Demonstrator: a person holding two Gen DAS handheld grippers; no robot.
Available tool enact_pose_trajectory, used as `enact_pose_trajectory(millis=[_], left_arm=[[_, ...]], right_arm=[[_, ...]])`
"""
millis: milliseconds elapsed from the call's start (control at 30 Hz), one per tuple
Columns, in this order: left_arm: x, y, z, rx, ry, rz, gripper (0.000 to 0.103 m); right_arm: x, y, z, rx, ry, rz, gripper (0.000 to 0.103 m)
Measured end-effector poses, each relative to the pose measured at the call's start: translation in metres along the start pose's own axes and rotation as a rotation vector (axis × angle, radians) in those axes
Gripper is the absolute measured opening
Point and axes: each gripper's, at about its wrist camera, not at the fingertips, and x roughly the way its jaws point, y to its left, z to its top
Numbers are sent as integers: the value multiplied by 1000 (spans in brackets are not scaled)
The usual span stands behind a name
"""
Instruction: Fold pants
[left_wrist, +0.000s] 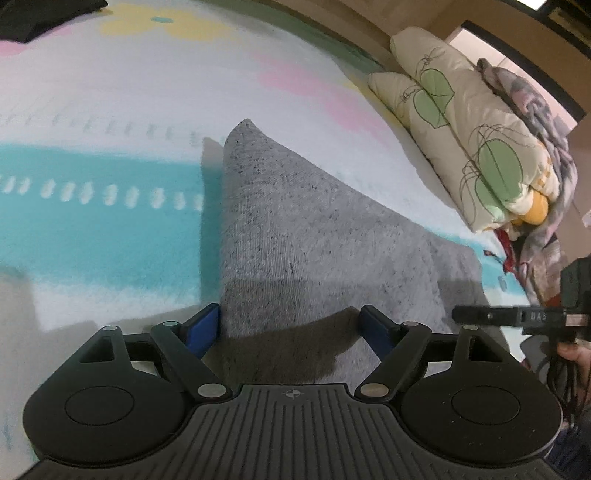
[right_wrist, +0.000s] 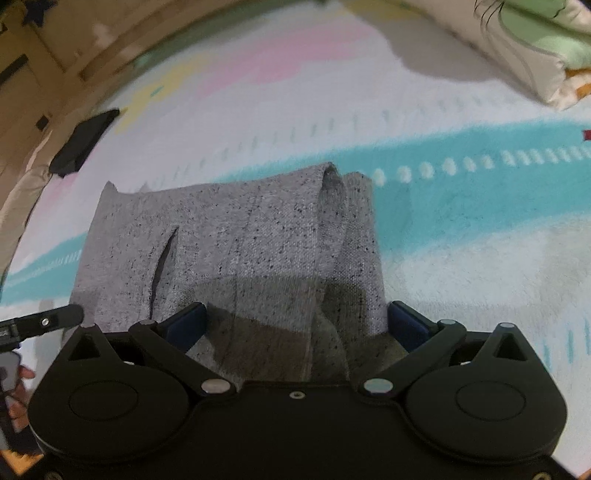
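Up close, the left gripper (left_wrist: 290, 328) stood wide open over the grey pants (left_wrist: 314, 236), blue pads (left_wrist: 202, 328) spread apart with fabric passing between them but neither pad pressing on it, so nothing was held. Likewise the right gripper (right_wrist: 295, 325) was spread wide, its blue pads (right_wrist: 184, 325) either side of a fold of the same pants (right_wrist: 240, 240), cloth lying between them, not pinched. Part of the right gripper's black body (left_wrist: 517, 317) showed at the right edge of the left view, with a bit of the person's hand (left_wrist: 574, 354) below it; the left gripper's finger (right_wrist: 44, 321) poked in at the left of the right view. Pants lay flat on the bedspread (left_wrist: 110, 229), a white one with a teal band, pink and yellow patches. In the right view they looked folded over, a pocket slit (right_wrist: 162, 262) visible on the left part and a raised crease (right_wrist: 332, 184) at the far edge. Farther off, a folded quilt (left_wrist: 472, 140) with green leaf print sat near the bed's far right side, a patterned blanket (left_wrist: 546, 166) just behind it. A dark folded garment (right_wrist: 85, 142) lay well apart near the far left edge.
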Motion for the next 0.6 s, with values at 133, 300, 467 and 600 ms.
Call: enact_pose_trajectory(millis=[133, 300, 467, 600], left_arm=[[1, 11, 5, -85, 2, -35, 79], [4, 11, 5, -70, 2, -34, 79], [9, -4, 2, 34, -8, 2, 85], [13, -9, 3, 64, 8, -4, 93]], right_arm=[[5, -4, 19, -82, 134, 51, 103], [-2, -34, 16, -14, 90, 210, 103], [-8, -72, 6, 110, 28, 402, 103], [-6, -95, 7, 217, 15, 513, 103]])
